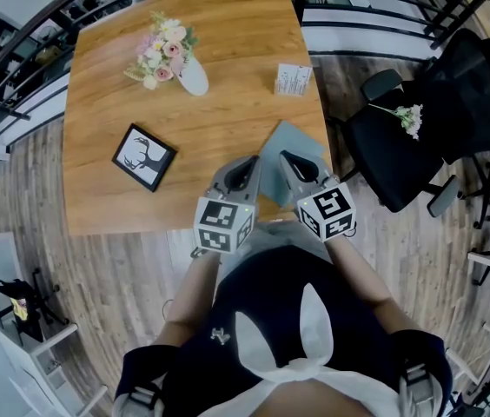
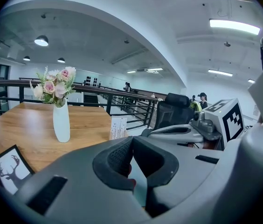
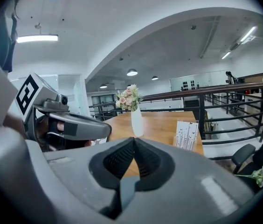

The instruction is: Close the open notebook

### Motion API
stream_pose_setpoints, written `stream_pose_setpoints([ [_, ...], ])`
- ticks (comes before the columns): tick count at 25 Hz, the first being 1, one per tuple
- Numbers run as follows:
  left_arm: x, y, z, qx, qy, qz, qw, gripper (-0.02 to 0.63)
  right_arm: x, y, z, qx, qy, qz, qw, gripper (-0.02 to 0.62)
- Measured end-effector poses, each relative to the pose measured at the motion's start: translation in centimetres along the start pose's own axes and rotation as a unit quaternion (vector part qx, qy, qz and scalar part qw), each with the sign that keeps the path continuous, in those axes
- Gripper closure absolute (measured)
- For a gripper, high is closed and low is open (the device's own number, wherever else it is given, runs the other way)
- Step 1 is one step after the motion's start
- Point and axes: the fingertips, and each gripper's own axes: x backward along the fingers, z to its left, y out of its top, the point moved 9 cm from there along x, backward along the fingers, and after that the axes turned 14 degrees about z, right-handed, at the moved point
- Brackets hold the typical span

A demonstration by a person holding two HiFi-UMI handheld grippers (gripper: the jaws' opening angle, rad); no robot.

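Notebook (image 1: 297,137), one grey cover showing, lies at the table's (image 1: 228,68) near right corner, reaching its right edge. Left gripper (image 1: 247,168) and right gripper (image 1: 290,162) are held over its near end, jaws pressed together, empty. Bare wood separates it from vase (image 1: 195,81), picture frame (image 1: 143,156) and card (image 1: 293,80).

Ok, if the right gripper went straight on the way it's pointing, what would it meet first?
Likely the white vase, dead ahead of the shut jaws of the right gripper; tilted slightly down, they may touch the wooden table first. Depth is unclear.
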Motion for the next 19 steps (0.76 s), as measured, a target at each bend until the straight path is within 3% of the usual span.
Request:
stream_pose_setpoints([
  [19,-0.04,-0.68,-0.67,-0.002,-0.009,0.009,0.9999,0.589,0.81,-1.02,0.57,-0.005,-0.007,0.009,1.000,0.598],
])
